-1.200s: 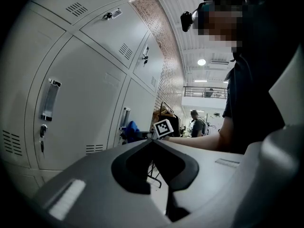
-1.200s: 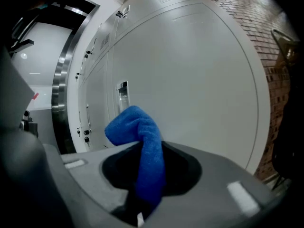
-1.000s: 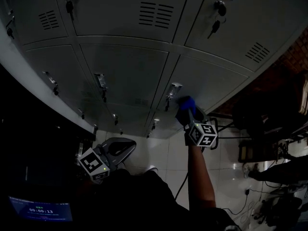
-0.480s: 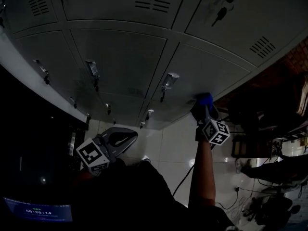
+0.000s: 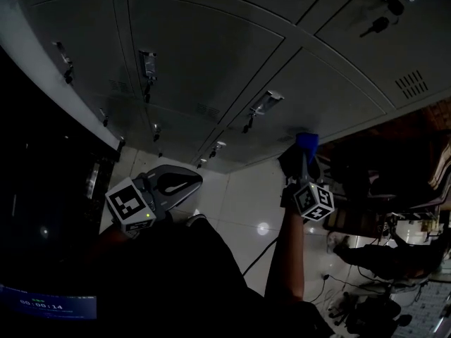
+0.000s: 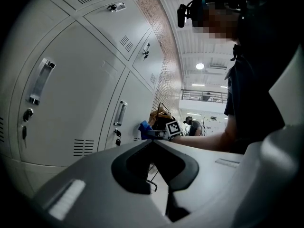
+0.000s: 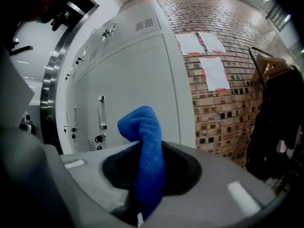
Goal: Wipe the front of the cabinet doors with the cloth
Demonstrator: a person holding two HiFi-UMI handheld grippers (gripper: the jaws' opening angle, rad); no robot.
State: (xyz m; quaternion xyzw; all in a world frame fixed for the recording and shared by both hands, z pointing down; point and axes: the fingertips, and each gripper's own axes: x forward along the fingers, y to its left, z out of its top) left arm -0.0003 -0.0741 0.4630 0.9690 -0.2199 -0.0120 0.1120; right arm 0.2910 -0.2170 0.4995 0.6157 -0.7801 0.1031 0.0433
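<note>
The blue cloth (image 7: 144, 141) stands up out of the right hand-held gripper (image 7: 141, 201). The jaws are closed on its lower part, and its folded free end curls over towards the upper left of the right gripper view. The long axis of the cloth runs along the line of the jaws, so it lies straight ahead of this hand-held gripper, between it and the cabinet door (image 5: 320, 94).

In the head view the cloth's tip sits right of centre, at the near edge of that grey door. It lies below and to the right of the door's handle (image 5: 263, 104). It looks pressed to the metal, though none of the views settles the contact.

The right arm (image 5: 287, 259) is nearer by far. The forearm is stretched out nearly straight from the lower middle of the head view, with the marker cube just behind the jaws. Any stroke therefore probably has to come from swinging that arm across the panel, with the cloth leading.

The left hand-held gripper (image 5: 187, 182) hangs at the lower left of the head view, close to the body and well apart from the doors. Its own view shows the jaws together with nothing between them. Beyond it more cabinet doors (image 6: 76, 108) run off to the left, and pale floor tiles (image 5: 246, 203) show below.
</note>
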